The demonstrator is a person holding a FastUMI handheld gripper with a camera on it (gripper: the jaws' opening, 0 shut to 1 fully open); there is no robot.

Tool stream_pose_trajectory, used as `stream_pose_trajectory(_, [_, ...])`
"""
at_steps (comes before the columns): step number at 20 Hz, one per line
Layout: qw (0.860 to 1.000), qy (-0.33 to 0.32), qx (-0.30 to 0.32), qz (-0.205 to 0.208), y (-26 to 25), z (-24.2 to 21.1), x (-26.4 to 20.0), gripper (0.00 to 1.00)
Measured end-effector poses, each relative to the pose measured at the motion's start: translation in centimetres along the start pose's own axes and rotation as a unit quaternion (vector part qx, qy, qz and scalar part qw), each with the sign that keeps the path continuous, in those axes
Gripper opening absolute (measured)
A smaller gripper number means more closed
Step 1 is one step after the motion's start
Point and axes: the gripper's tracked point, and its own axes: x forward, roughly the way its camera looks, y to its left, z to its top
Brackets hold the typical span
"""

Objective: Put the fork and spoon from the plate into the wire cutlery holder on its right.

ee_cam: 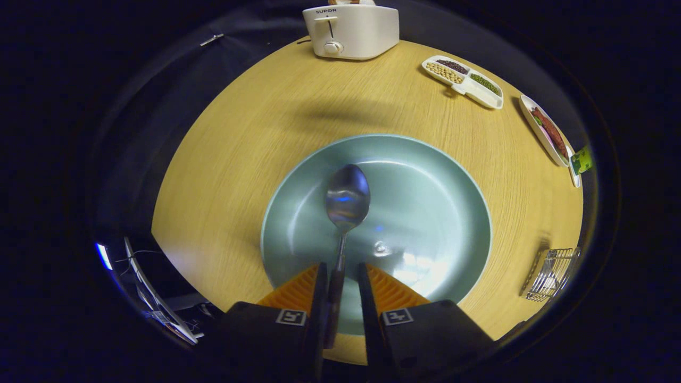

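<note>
A metal spoon (347,199) lies in the pale green plate (441,213), bowl facing up near the plate's middle. Its handle runs back over the near rim and between my fingers. My gripper (341,267) stands over the plate's near rim and straddles the handle. The handle sits close against the left finger (321,276), while a visible gap separates it from the right finger (364,276), so the jaws are narrowly open around it. The wire cutlery holder (553,274) stands on the table well to the right of the plate.
The round wooden table (239,149) carries a white toaster (351,29) at the far side. A divided white dish of beans (463,81) and a white dish with red food (548,133) sit far right. The table's left edge drops off near a dark wall.
</note>
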Motion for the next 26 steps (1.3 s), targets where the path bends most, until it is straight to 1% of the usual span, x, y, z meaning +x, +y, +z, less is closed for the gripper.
stream_pose_trajectory(1, [1.0, 0.005, 0.003, -0.001, -0.1, -0.1, 0.1, 0.14])
stream_pose_trajectory(2, [1.0, 0.004, 0.009, 0.003, -0.1, 0.0, -0.1, 0.13])
stream_pose_trajectory(3, [1.0, 0.0, 0.014, 0.012, 0.0, 0.2, 0.0, 0.1])
stream_pose_trajectory(5, [0.998, -0.013, 0.023, 0.049, 0.5, 0.6, -0.4, 0.07])
stream_pose_trajectory(7, [0.997, -0.03, 0.027, 0.068, 0.4, 1.4, -1.5, 0.07])
stream_pose_trajectory(11, [0.995, -0.053, 0.017, 0.087, -1.3, 2.3, -4.8, 0.07])
stream_pose_trajectory(13, [0.994, -0.059, 0.001, 0.089, -2.8, 2.4, -7.4, 0.07])
stream_pose_trajectory(14, [0.994, -0.058, -0.008, 0.09, -4.3, 2.5, -7.9, 0.07])
stream_pose_trajectory(17, [0.994, -0.054, -0.017, 0.094, -8.0, 2.2, -11.8, 0.07])
stream_pose_trajectory(22, [0.996, -0.046, -0.005, 0.078, -15.3, 1.0, -17.6, 0.07])
stream_pose_trajectory(26, [0.998, -0.027, -0.009, 0.047, -20.5, -1.7, -20.9, 0.07])
